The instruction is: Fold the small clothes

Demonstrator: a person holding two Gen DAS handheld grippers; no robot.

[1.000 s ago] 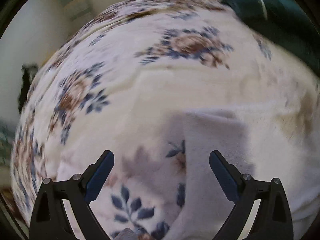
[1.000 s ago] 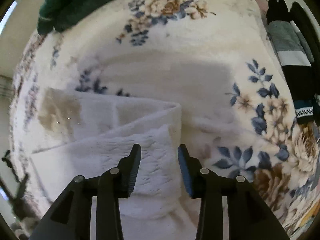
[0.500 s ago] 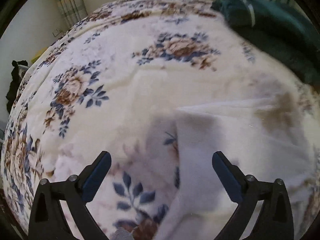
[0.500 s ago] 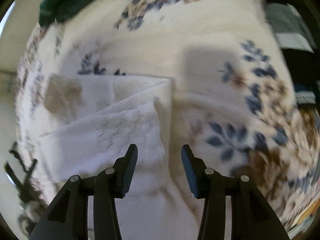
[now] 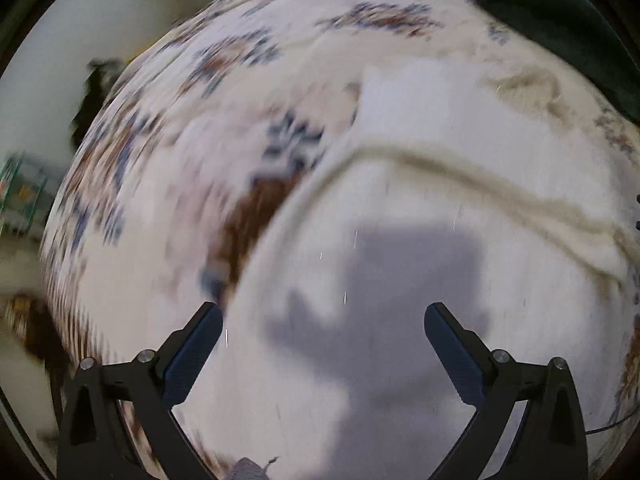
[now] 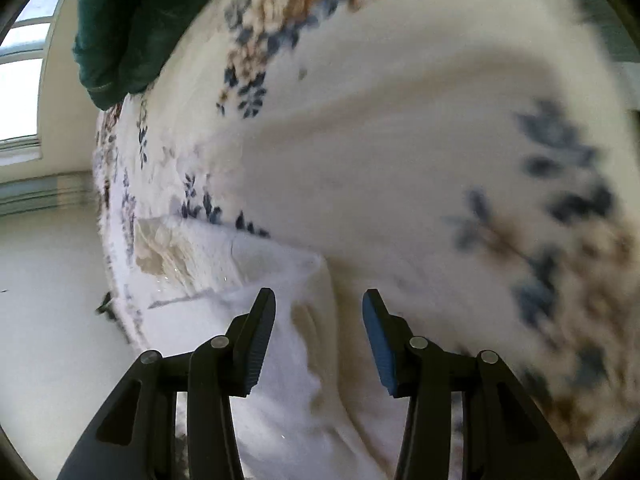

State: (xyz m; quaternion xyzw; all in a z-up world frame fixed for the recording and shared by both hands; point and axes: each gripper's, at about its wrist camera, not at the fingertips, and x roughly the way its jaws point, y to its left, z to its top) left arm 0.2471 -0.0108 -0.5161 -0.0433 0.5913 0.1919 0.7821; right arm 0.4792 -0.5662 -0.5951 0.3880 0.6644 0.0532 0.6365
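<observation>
A white fluffy garment (image 5: 420,208) with a tan patch lies partly folded on a floral blanket. In the left wrist view it fills the middle and right, with a raised fold edge running across it. My left gripper (image 5: 323,320) is open wide and hovers over the garment, empty. In the right wrist view the garment (image 6: 248,268) lies at lower left, its folded corner just ahead of my right gripper (image 6: 319,304), which is open and empty above the garment's right edge.
The floral blanket (image 6: 400,140) covers the whole bed surface. A dark green garment (image 5: 560,20) lies at the far edge, also in the right wrist view (image 6: 120,32). The bed edge, a wall and a window (image 6: 20,60) are at the left.
My left gripper has moved right and over the white garment, which now fills its view. My right gripper has opened wider and tilted, with the view swinging toward the bed's left edge.
</observation>
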